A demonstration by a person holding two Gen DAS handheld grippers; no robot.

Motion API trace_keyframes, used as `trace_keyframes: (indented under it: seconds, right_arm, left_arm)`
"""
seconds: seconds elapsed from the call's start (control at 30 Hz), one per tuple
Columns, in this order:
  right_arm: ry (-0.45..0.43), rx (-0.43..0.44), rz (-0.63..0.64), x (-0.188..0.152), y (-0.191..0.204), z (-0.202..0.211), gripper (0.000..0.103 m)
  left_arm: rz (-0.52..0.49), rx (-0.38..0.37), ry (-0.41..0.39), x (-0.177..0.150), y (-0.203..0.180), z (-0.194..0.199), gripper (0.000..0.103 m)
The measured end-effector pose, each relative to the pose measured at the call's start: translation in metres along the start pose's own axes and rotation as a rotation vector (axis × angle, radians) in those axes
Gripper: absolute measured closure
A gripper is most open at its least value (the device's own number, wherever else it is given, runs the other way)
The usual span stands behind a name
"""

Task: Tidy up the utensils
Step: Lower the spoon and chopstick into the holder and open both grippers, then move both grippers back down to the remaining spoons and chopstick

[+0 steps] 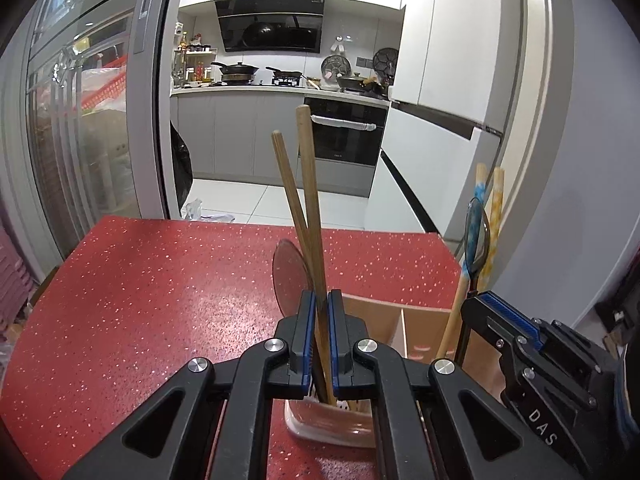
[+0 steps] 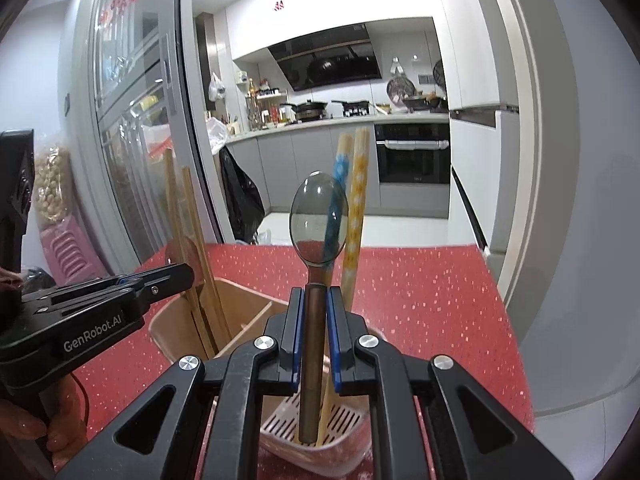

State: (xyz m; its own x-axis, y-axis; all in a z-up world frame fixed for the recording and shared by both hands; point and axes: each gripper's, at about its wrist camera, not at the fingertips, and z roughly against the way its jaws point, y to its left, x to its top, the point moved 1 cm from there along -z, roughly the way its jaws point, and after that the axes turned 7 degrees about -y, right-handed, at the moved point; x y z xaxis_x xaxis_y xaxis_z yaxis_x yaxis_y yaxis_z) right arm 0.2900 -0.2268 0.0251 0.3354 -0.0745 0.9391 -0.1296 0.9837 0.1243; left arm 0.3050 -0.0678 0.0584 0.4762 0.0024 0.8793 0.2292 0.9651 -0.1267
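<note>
A pink divided utensil holder point(image 1: 404, 320) point(image 2: 240, 312) stands on the red speckled counter point(image 1: 140, 300). My left gripper point(image 1: 319, 300) is shut on a pair of brown wooden chopsticks point(image 1: 308, 184) standing in the holder's left compartment; a translucent brown spoon point(image 1: 290, 280) stands behind them. My right gripper point(image 2: 314, 296) is shut on the brown handle of a translucent grey spoon point(image 2: 318, 220), held upright over the right compartment. Two patterned chopsticks, blue point(image 2: 340, 176) and yellow point(image 2: 356, 208), stand behind it. The right gripper also shows in the left wrist view point(image 1: 504, 316).
The counter point(image 2: 420, 300) ends at a far edge facing a kitchen with stove, pans and oven point(image 1: 344, 136). A glass sliding door point(image 1: 80, 120) runs along the left. A white wall and fridge point(image 1: 448, 60) stand on the right.
</note>
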Motion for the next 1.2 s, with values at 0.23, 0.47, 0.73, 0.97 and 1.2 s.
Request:
trace_keyframes:
  seconds: [0.23, 0.47, 0.73, 0.97, 1.2]
  right_arm:
    - [0.05, 0.017, -0.023, -0.002, -0.004, -0.005, 0.091]
    - [0.068, 0.034, -0.065, 0.0, -0.008, 0.003, 0.088]
    - [0.061, 0.053, -0.074, 0.006, -0.001, 0.028, 0.06]
    - [0.098, 0.093, -0.052, 0.0, 0.02, 0.052, 0.038]
    - [0.156, 0.103, -0.04, -0.019, 0.029, 0.073, 0.028]
  left_arm:
    - [0.008, 0.005, 0.019, -0.005, 0.004, 0.001, 0.071]
    - [0.021, 0.04, 0.03, -0.008, 0.013, 0.009, 0.071]
    - [0.042, 0.069, 0.061, -0.017, 0.025, 0.027, 0.071]
    - [0.057, 0.089, 0.09, -0.038, 0.033, 0.052, 0.071]
    - [0.081, 0.107, 0.138, -0.07, 0.049, 0.079, 0.071]
